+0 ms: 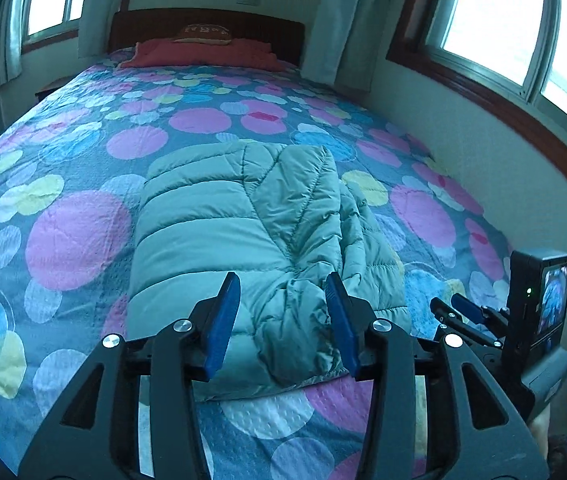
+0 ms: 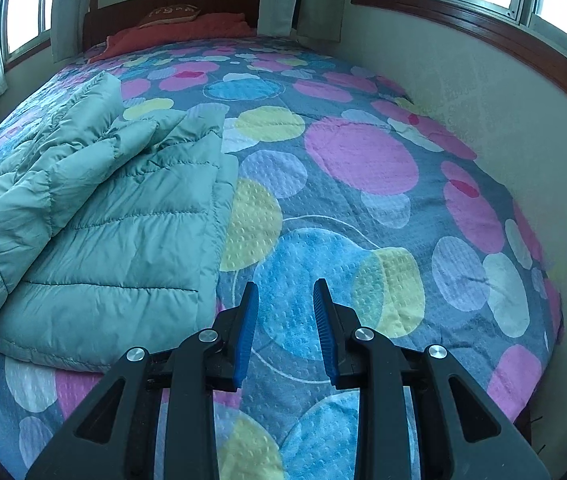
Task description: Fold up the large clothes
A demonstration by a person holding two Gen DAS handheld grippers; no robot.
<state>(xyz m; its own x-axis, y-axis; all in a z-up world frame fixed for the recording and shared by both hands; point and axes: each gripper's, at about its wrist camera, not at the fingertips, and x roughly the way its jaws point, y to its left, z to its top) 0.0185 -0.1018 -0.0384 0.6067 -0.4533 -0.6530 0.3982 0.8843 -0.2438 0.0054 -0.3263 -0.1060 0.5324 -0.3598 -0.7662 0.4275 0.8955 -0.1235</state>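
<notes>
A pale green quilted puffer jacket (image 1: 243, 232) lies folded into a long bundle on the bed. Its near end bunches up between my left fingers. My left gripper (image 1: 281, 292) is open, above that near end and holding nothing. In the right wrist view the jacket (image 2: 95, 216) lies to the left. My right gripper (image 2: 285, 292) is open and empty over the bedspread, to the right of the jacket. The right gripper also shows in the left wrist view (image 1: 449, 306) at the right.
The bed (image 2: 363, 160) has a grey spread with pink, blue and yellow circles. A red pillow (image 1: 199, 56) and a brown cushion (image 1: 203, 34) lie at the headboard. A wall with windows (image 2: 463, 80) runs along the bed's right side.
</notes>
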